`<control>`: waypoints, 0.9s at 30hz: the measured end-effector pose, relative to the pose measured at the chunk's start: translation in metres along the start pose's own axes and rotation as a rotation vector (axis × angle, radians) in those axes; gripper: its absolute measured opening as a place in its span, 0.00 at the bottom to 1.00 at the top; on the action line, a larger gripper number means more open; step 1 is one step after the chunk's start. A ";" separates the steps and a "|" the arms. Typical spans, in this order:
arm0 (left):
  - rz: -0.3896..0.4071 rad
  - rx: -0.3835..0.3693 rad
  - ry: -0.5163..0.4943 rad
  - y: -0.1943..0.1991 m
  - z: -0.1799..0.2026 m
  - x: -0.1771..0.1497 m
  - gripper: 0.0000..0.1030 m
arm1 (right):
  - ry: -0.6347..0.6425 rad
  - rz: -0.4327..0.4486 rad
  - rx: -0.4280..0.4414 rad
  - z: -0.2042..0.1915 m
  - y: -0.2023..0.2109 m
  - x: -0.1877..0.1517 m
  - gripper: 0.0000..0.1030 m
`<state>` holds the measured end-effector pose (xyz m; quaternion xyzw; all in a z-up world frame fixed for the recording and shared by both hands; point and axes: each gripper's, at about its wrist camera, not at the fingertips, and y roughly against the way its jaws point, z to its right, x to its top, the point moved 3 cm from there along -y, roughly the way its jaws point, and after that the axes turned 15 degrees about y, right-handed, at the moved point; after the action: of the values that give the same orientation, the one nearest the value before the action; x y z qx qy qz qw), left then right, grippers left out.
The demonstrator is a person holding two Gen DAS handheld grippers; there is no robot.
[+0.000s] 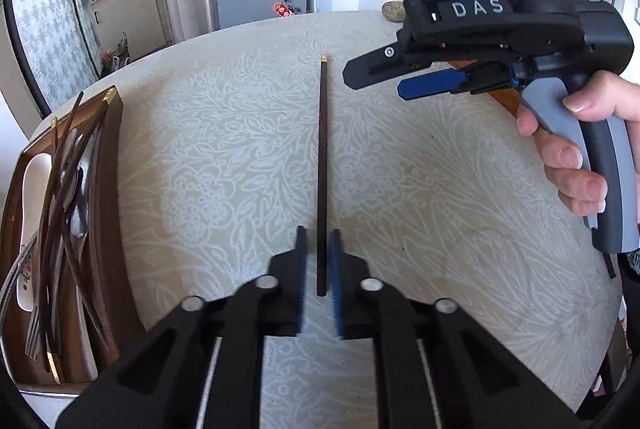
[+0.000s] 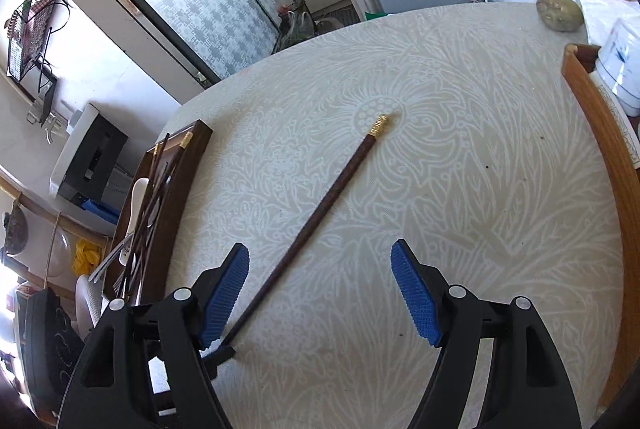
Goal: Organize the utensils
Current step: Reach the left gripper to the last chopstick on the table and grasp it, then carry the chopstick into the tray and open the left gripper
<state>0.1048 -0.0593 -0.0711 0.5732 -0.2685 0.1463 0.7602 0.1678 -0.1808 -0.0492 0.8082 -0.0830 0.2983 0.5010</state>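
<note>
A dark brown chopstick [image 1: 322,165] with a gold cap lies on the patterned tablecloth, and shows in the right wrist view [image 2: 320,213] too. My left gripper [image 1: 319,241] has its jaws close around the chopstick's near end, with a small gap on each side. My right gripper [image 2: 320,261] is open and empty above the table; it shows in the left wrist view [image 1: 372,85] at the upper right, held by a hand. A dark wooden tray [image 1: 110,189] at the left holds several chopsticks, spoons and forks.
The tray also shows in the right wrist view [image 2: 192,165]. A light wooden tray edge [image 2: 600,133] with white bowls [image 2: 620,69] is at the right. A stone [image 2: 560,15] sits near the table's far edge. A fridge stands behind.
</note>
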 end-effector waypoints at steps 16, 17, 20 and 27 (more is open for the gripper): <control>0.108 -0.122 0.063 0.041 0.016 0.004 0.05 | -0.161 0.010 0.195 -0.005 -0.026 0.001 0.57; 0.114 -0.128 0.058 0.043 0.019 0.004 0.05 | -0.161 0.010 0.187 -0.005 -0.027 0.002 0.47; 0.115 -0.126 0.038 0.045 0.022 0.000 0.05 | -0.160 0.011 0.154 -0.004 -0.031 0.002 0.17; 0.113 -0.137 0.068 0.049 0.005 -0.010 0.05 | -0.100 0.033 0.121 -0.024 -0.023 0.010 0.13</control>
<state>0.0697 -0.0491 -0.0372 0.4984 -0.2837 0.1895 0.7970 0.1766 -0.1476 -0.0533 0.8494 -0.1033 0.2701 0.4416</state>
